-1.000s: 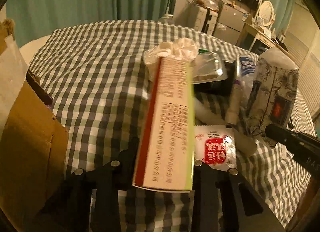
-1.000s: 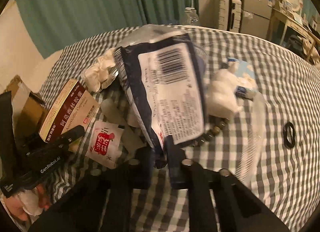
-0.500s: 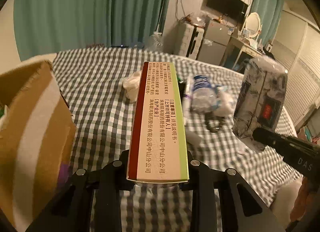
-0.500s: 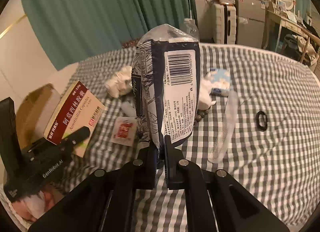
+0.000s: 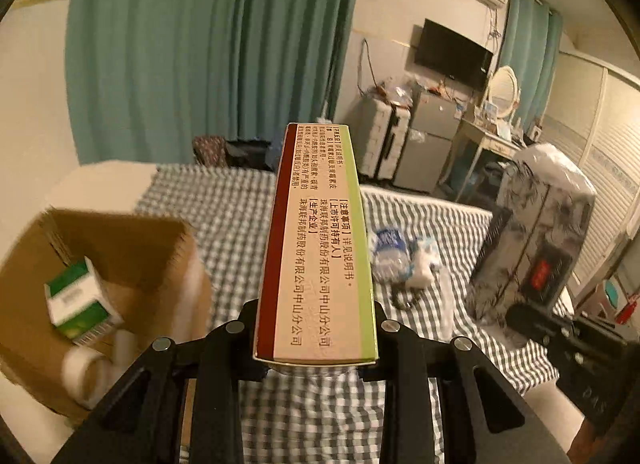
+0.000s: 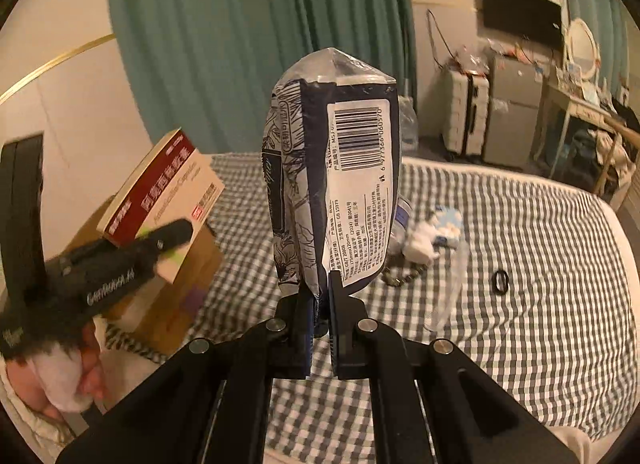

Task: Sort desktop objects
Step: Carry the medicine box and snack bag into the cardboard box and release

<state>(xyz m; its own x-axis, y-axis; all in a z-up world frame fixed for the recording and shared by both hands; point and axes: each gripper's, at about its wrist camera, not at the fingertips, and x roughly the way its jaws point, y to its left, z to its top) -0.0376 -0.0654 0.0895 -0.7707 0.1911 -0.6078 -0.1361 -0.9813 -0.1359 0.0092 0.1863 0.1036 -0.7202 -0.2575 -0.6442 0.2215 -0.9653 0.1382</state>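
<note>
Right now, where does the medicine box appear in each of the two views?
Left wrist: medicine box at centre, clamped in the left gripper.
Right wrist: medicine box at left, above the cardboard box.
Shared landmark: the wall TV.

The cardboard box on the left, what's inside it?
In the cardboard box, a green-and-white carton leans against the inner wall, with blurred white rolled shapes in front. The box bottom and anything deeper are hidden by its walls.
</note>
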